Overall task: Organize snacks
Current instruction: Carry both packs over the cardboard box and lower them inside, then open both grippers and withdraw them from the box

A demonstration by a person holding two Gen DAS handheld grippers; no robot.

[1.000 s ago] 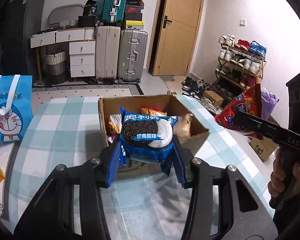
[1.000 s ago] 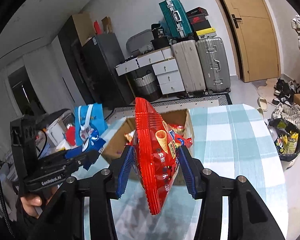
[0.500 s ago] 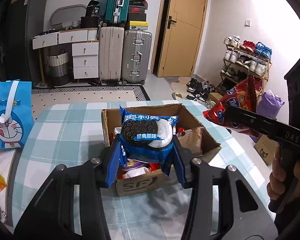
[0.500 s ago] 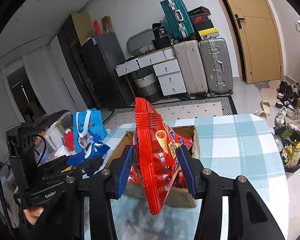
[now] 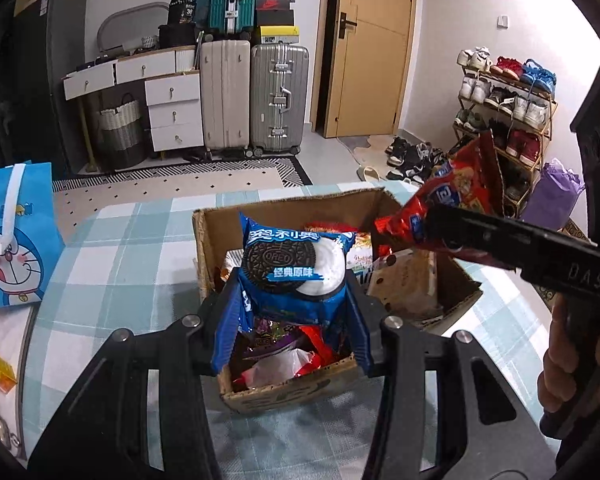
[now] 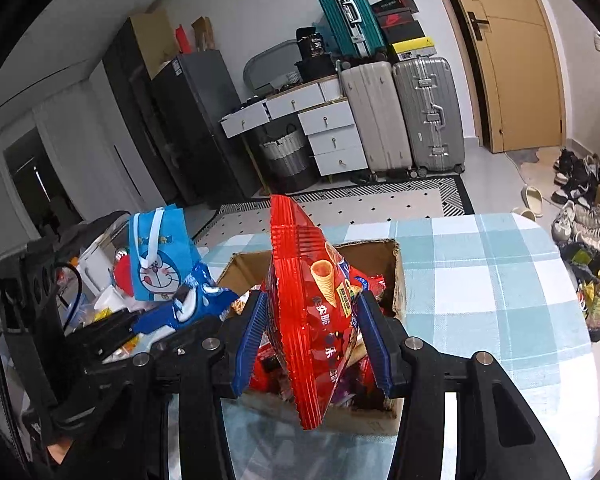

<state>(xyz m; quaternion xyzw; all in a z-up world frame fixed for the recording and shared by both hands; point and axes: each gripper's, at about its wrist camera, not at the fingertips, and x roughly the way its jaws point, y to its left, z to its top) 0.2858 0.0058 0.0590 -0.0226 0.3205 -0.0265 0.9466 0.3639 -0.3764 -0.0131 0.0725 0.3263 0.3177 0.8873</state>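
Snacks filled the open cardboard box (image 5: 284,394), which stood on the checked desk (image 5: 132,264) toward its far edge. Above the box the left claw (image 5: 290,312) was pinching a blue Oreo pack (image 5: 296,268) upright between its blue pads. The right claw (image 6: 312,340) was pinching a red cone-snack bag (image 6: 304,320), held edge-on over the same box. A blue cartoon bag (image 5: 14,236) stood beside the left edge of the desk.

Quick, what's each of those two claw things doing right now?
Left gripper: shut on the blue Oreo pack.
Right gripper: shut on the red snack bag.
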